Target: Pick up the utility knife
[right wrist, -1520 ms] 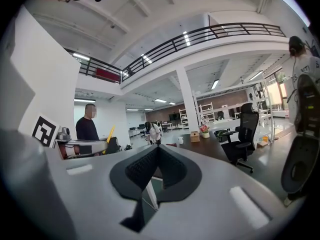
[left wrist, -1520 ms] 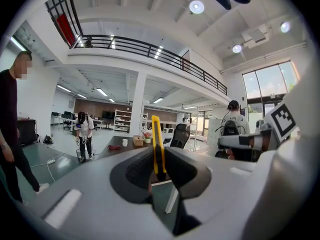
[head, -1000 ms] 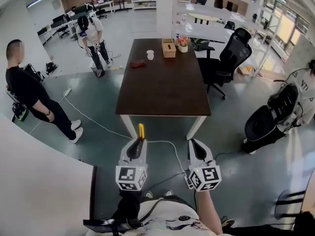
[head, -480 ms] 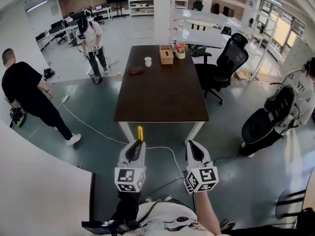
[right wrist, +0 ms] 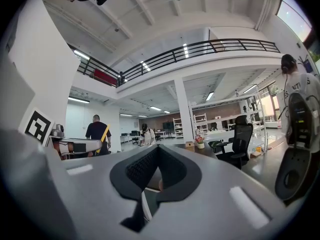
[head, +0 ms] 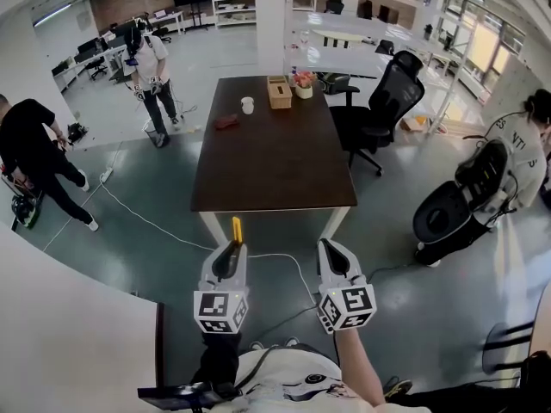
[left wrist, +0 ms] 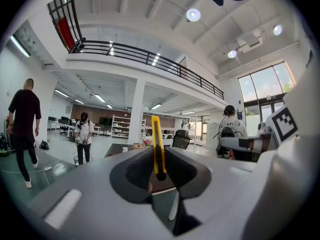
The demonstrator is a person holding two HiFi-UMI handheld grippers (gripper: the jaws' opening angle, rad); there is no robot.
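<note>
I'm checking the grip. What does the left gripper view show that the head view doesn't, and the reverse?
Only the left gripper view: the pads of the left hand-held gripper pressed on both sides of the yellow utility knife, and a railed balcony overhead. Only the head view: that gripper's marker cube and the wearer's white shirt. Both: the knife sticking out past the jaws, the dark table, the black office chair.

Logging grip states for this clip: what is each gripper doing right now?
Left gripper: closed on the yellow utility knife.
Right gripper: closed, nothing between its jaws.
</note>
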